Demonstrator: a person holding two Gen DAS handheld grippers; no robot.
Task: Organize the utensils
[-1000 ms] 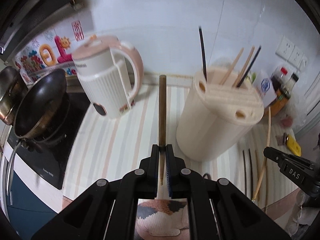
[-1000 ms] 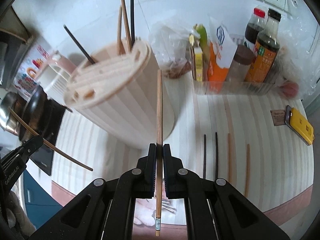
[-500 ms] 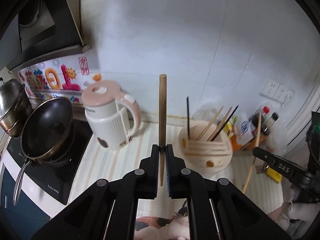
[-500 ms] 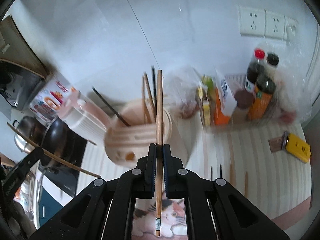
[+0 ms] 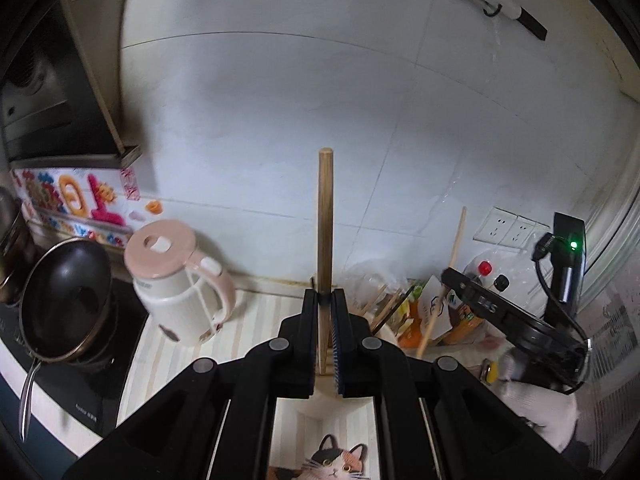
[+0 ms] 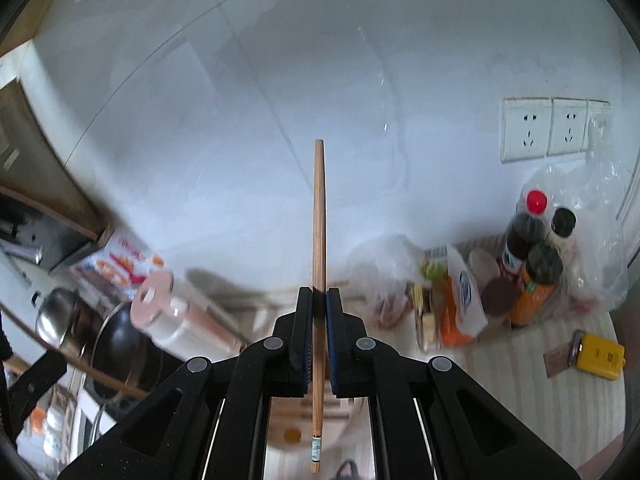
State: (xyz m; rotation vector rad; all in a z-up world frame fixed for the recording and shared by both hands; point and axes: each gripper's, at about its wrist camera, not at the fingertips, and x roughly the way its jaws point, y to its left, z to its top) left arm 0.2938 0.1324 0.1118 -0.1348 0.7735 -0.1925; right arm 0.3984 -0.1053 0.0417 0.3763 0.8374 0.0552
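Note:
My left gripper (image 5: 325, 300) is shut on a brown wooden chopstick (image 5: 325, 216) that stands upright in front of the wall. My right gripper (image 6: 319, 300) is shut on a lighter wooden chopstick (image 6: 319, 216), also upright. The cream chopstick holder (image 5: 386, 332) lies low behind the left gripper's fingers, mostly hidden, with several chopsticks poking out. In the right wrist view its slotted top (image 6: 292, 434) shows between the fingers, under the chopstick's lower end. The right gripper with its chopstick also shows in the left wrist view (image 5: 448, 276), to the right.
A pink-lidded kettle (image 5: 176, 280) and a black pan (image 5: 64, 300) on the stove stand at the left. Sauce bottles (image 6: 528, 264), packets and plastic bags crowd the back right corner. A yellow box (image 6: 598, 354) lies on the striped counter (image 6: 520, 380) at the right.
Both grippers have risen and tilted up with their chopsticks. The holder, in full view a second ago, has dropped low in both views and is mostly hidden behind the fingers.

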